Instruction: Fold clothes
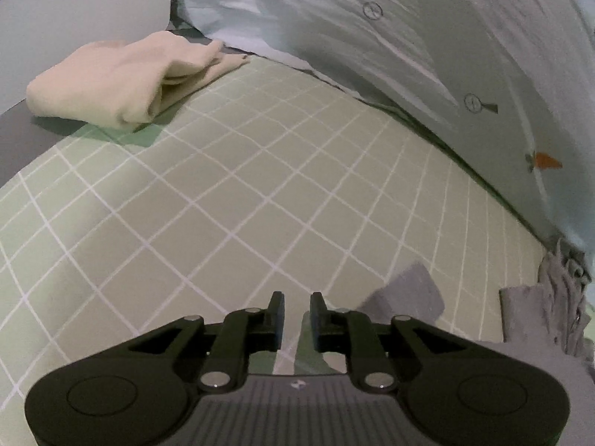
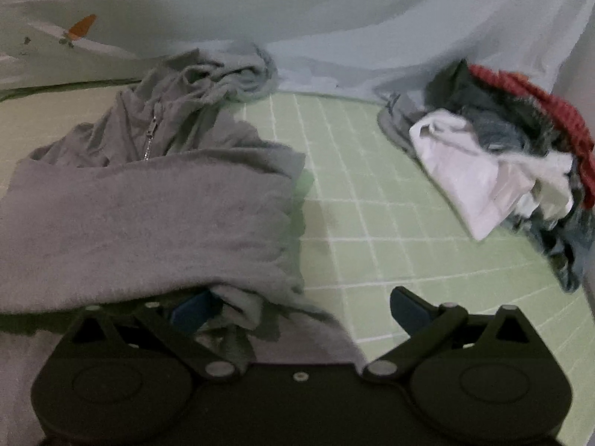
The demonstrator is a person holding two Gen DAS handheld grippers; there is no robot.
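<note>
Folded cream garment [image 1: 111, 78] at ten o'clock in the left wrist view, resting on green checked bedsheet [image 1: 230, 193]; pale blue duvet [image 1: 372, 29] with a small carrot print [image 1: 546, 160] piled from twelve to three o'clock. Left gripper [image 1: 296, 316] low at six o'clock, fingers a narrow gap apart, gripping nothing, above bare sheet; corner of grey fabric just beside at five o'clock.

Grey zip-up hoodie [image 2: 148, 208] spread from nine to twelve o'clock in the right wrist view, partly folded, zipper [image 2: 151, 132] showing near eleven o'clock. Right gripper [image 2: 297, 308] at six o'clock, fingers spread wide, left finger tucked under the hoodie's hem, right finger over bare sheet. Unfolded laundry pile [image 2: 502, 163] at two o'clock, white, dark and red pieces, well apart from the hoodie.
</note>
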